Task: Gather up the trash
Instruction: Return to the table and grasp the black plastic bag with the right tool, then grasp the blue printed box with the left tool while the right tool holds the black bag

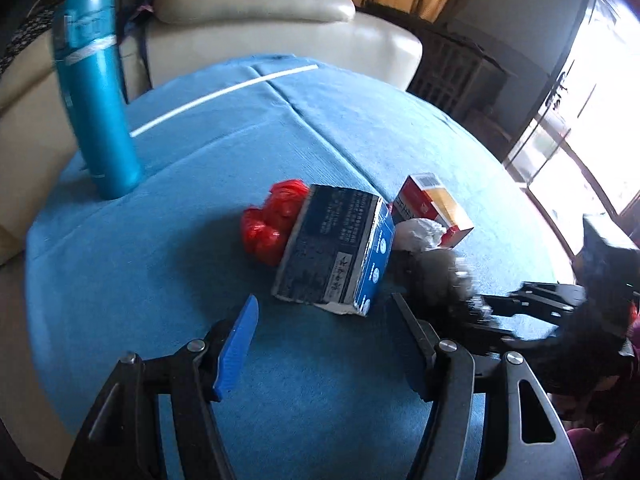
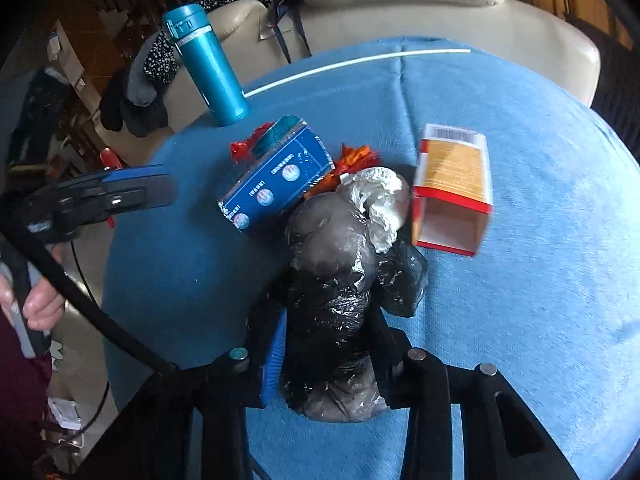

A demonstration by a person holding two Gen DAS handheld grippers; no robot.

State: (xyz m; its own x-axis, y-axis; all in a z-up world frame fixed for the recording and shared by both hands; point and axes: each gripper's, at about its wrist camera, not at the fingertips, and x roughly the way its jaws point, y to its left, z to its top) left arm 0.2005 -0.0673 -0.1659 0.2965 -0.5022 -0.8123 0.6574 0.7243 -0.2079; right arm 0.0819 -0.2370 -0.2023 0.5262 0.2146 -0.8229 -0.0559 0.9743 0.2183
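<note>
We find the right gripper closed on a black plastic bag, its pads pressed into the crumpled film. The bag's long axis runs straight out along the fingers, toward the middle of the blue tablecloth, where its far end touches the clear crumpled plastic. The left gripper stands about half open and empty. The blue carton lies just ahead of it, slightly right of its line, long axis pointing away toward the far edge. We judge the left hand nearer to that carton and to the red bag behind it; the red-and-yellow box lies nearer the right.
</note>
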